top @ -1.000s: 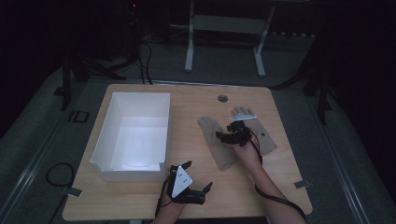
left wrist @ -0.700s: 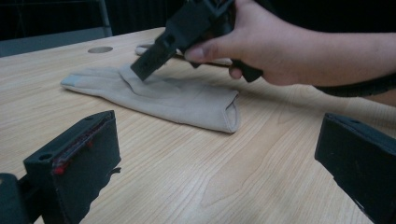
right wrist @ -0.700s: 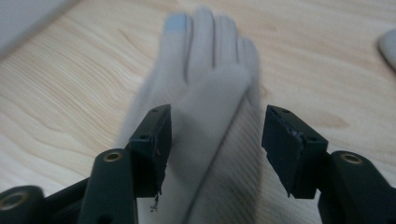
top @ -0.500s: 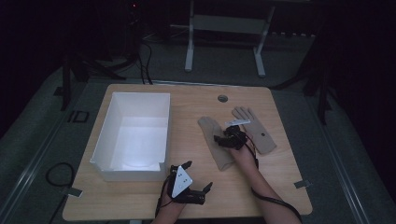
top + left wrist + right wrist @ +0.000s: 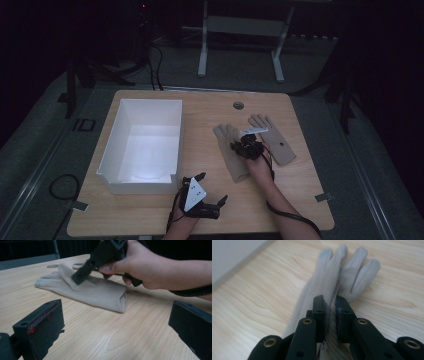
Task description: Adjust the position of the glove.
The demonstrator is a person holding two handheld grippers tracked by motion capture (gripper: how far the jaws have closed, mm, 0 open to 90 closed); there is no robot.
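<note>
Glove (image 5: 337,285), fold pinched in closed right tool (image 5: 331,315)

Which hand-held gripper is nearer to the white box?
Left. The left hand-held gripper sits just off the white box's near right corner; the right hand-held gripper is farther right, pinching a beige glove.

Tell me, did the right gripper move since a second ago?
Yes. The right gripper has slid toward the near table edge and left, off the right glove onto the left glove, its jaws just closing on a pinch of fabric.
</note>
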